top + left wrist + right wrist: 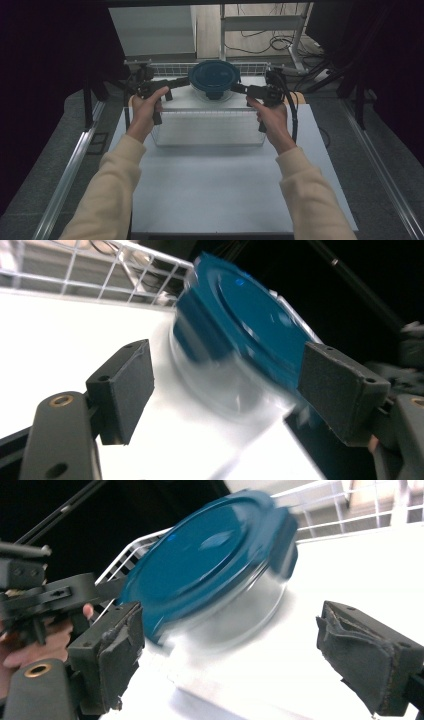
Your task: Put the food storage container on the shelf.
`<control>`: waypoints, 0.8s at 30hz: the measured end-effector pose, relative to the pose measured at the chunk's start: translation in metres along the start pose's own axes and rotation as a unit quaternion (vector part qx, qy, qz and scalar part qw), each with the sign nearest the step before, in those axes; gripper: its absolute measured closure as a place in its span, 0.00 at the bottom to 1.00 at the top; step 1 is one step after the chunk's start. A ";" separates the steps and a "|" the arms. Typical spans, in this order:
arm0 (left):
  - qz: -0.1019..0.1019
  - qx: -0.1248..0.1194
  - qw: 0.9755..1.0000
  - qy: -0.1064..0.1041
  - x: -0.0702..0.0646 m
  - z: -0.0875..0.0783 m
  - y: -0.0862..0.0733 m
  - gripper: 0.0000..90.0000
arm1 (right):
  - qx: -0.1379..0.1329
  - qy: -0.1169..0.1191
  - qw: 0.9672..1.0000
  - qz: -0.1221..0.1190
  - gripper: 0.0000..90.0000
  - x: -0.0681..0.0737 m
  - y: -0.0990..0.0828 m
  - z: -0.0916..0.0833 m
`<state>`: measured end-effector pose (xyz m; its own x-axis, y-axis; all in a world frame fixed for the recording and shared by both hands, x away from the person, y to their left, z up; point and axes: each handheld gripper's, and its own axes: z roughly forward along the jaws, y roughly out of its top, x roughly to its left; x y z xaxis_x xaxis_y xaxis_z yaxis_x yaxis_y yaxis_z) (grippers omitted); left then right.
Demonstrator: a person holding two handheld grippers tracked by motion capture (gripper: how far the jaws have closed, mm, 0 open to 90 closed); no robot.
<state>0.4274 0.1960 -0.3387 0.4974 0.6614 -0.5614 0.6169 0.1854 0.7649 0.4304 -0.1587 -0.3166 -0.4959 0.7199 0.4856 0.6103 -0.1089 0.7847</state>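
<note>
Sleeves [115, 190] cut off | both tongs gaping, empty | lidded bowl [215, 80] motion-blurred, base hard to read

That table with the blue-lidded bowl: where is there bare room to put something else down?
The widest bare patch is the near half of the white table, between the person's sleeves and in front of the wire basket. The raised white surface either side of the blue-lidded bowl is crowded: the open left gripper and open right gripper flank it, with a wire rack behind.

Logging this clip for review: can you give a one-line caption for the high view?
Both open claws, left claw and right claw, flank a blue-lidded clear container on a white wire rack.
</note>
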 end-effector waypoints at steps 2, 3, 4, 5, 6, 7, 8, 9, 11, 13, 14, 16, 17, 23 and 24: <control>0.031 0.006 0.999 0.005 -0.009 -0.015 -0.017 0.24 | 0.003 0.020 0.999 -0.031 0.14 0.004 -0.011 -0.016; 0.044 0.007 0.999 0.007 -0.012 -0.021 -0.026 0.24 | 0.006 0.025 0.998 -0.050 0.14 0.006 -0.019 -0.026; 0.051 0.010 0.999 0.008 -0.014 -0.025 -0.033 0.24 | 0.007 0.026 0.997 -0.066 0.14 0.007 -0.026 -0.034; 0.058 0.014 0.998 0.006 -0.017 -0.031 -0.042 0.24 | 0.007 0.026 0.997 -0.078 0.15 0.007 -0.032 -0.040; 0.067 0.019 0.998 0.003 -0.020 -0.037 -0.055 0.24 | 0.008 0.024 0.995 -0.094 0.15 0.007 -0.040 -0.047; 0.074 0.024 0.997 0.003 -0.022 -0.042 -0.065 0.24 | 0.008 0.021 0.994 -0.111 0.15 0.006 -0.050 -0.057; 0.080 0.026 0.996 -0.001 -0.024 -0.048 -0.075 0.25 | 0.011 0.021 0.992 -0.124 0.16 0.005 -0.060 -0.065; 0.085 0.027 0.996 -0.003 -0.025 -0.052 -0.083 0.26 | 0.016 0.020 0.990 -0.136 0.16 0.004 -0.071 -0.072; 0.099 0.039 0.994 -0.003 -0.029 -0.061 -0.103 0.26 | 0.015 0.015 0.988 -0.151 0.17 0.000 -0.094 -0.087; 0.102 0.050 0.993 -0.006 -0.030 -0.068 -0.126 0.27 | 0.022 0.012 0.987 -0.161 0.17 -0.005 -0.114 -0.098; 0.104 0.056 0.993 -0.006 -0.030 -0.070 -0.136 0.27 | 0.024 0.009 0.985 -0.169 0.17 -0.009 -0.127 -0.104; 0.106 0.067 0.992 0.002 -0.028 -0.073 -0.154 0.27 | 0.033 0.007 0.984 -0.174 0.17 -0.015 -0.145 -0.112; 0.106 0.072 0.992 0.010 -0.026 -0.073 -0.162 0.27 | 0.036 0.006 0.985 -0.169 0.18 -0.019 -0.153 -0.115; 0.100 0.094 0.990 0.033 -0.015 -0.078 -0.198 0.27 | 0.059 0.002 0.986 -0.158 0.19 -0.031 -0.193 -0.117; 0.101 0.094 0.990 0.035 -0.014 -0.079 -0.201 0.27 | 0.065 0.001 0.985 -0.159 0.19 -0.033 -0.197 -0.116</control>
<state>0.2480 0.2068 -0.4599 0.5830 0.7206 -0.3753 0.6151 -0.0897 0.7833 0.2546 -0.2401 -0.4426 -0.6758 0.7020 0.2249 0.4977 0.2095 0.8416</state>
